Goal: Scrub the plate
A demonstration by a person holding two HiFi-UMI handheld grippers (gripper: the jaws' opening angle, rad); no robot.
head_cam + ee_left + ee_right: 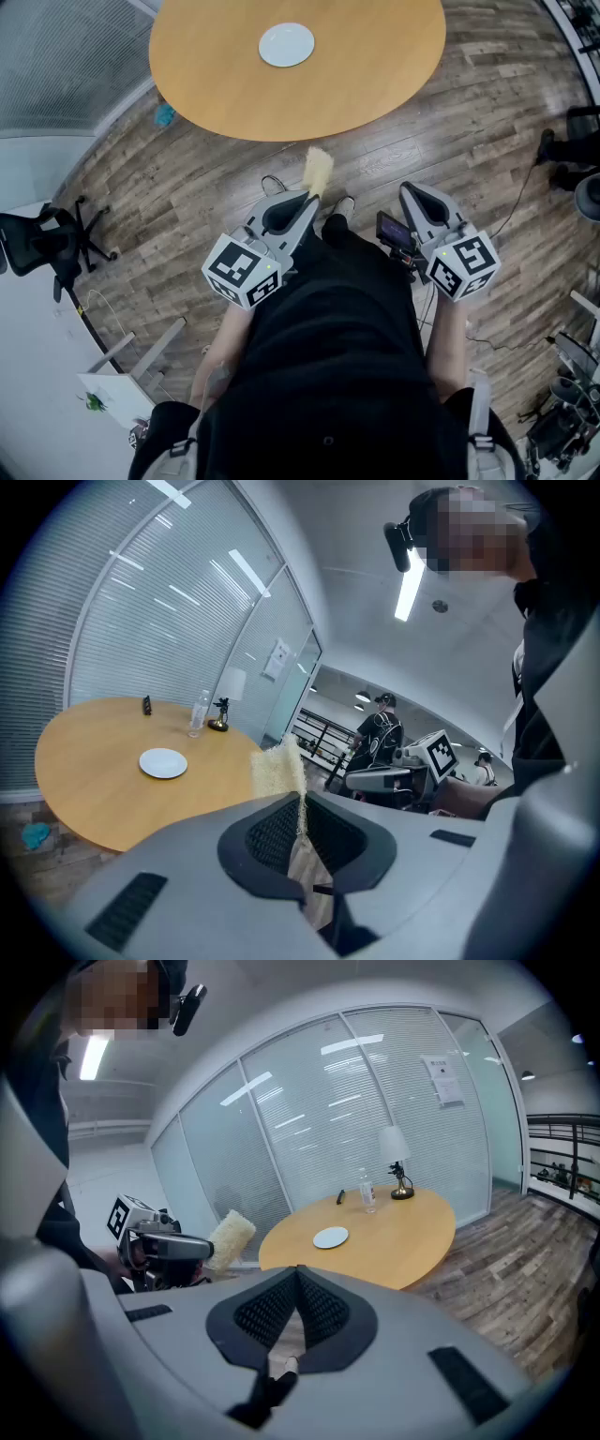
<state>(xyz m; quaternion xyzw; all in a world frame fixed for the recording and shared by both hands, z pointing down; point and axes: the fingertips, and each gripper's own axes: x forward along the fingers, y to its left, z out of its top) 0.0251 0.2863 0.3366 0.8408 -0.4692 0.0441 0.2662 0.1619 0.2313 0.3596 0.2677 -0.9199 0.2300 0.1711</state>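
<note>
I judge that the scrubbing is not yet begun. Nearest, short of the bench, the left hand-held gripper [307, 199] pinches a yellow sponge [319, 171] between its jaws. The right hand-held gripper [412, 194] has its jaws pressed together on nothing. Both hang over the wooden floor [450, 141], apart from the bench's near edge. Farther, the white plate [287, 44] lies flat on the round bench [375, 66], well in from that edge and well apart from the sponge. What is left is to approach the bench, put the sponge on the plate and rub.

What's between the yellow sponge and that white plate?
Nothing in the way: the head view shows only wood-plank floor and bare round wooden tabletop separating the pale yellow sponge, clamped in the left gripper, from the round white plate.
</note>
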